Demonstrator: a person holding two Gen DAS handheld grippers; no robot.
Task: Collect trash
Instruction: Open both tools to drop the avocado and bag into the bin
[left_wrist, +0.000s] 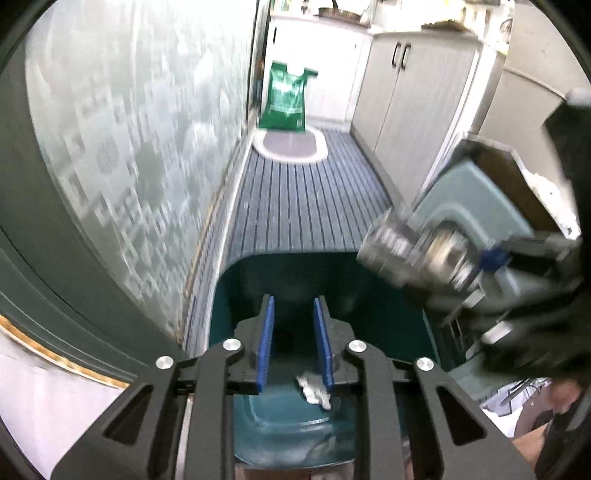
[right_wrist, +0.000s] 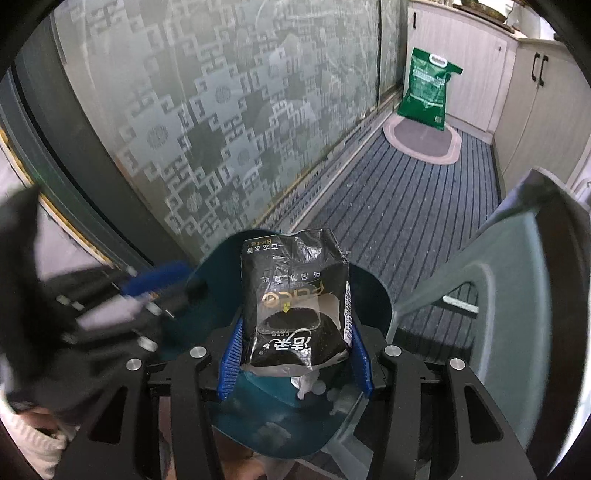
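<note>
Teal trash bin (left_wrist: 236, 291), open-topped, at the 6 o'clock edge of both wrist views, standing on a grey striped floor mat (left_wrist: 306, 199) beside a frosted patterned glass door (right_wrist: 207, 122). Contents: crumpled white tissue (left_wrist: 314, 389) on the bin floor, plus a few more white scraps that are too small to identify. Left gripper (left_wrist: 295, 343): poised over the bin mouth, blue pads (left_wrist: 266, 339) parallel with only a narrow gap between them, and nothing between them (the tissue seen beside the right pad lies lower, on the bin floor). Right gripper (right_wrist: 295, 354): above the same bin, jaws about half spread and clamped on the lower end of a black plastic tissue-pack wrapper (right_wrist: 295, 302), which stands up between the pads toward 12 o'clock, its printed face to the camera and its top end crumpled. In the left wrist view this gripper and its load appear at 3 o'clock as a motion-blurred silvery shape, probably the wrapper. Pale grey-green bin lid (right_wrist: 509, 280): raised at 3 o'clock of the right view. Background: green handled sack (right_wrist: 426, 90) at 1 o'clock, upright on an oval mat (right_wrist: 421, 144), beside pale cabinets (right_wrist: 532, 110).
</note>
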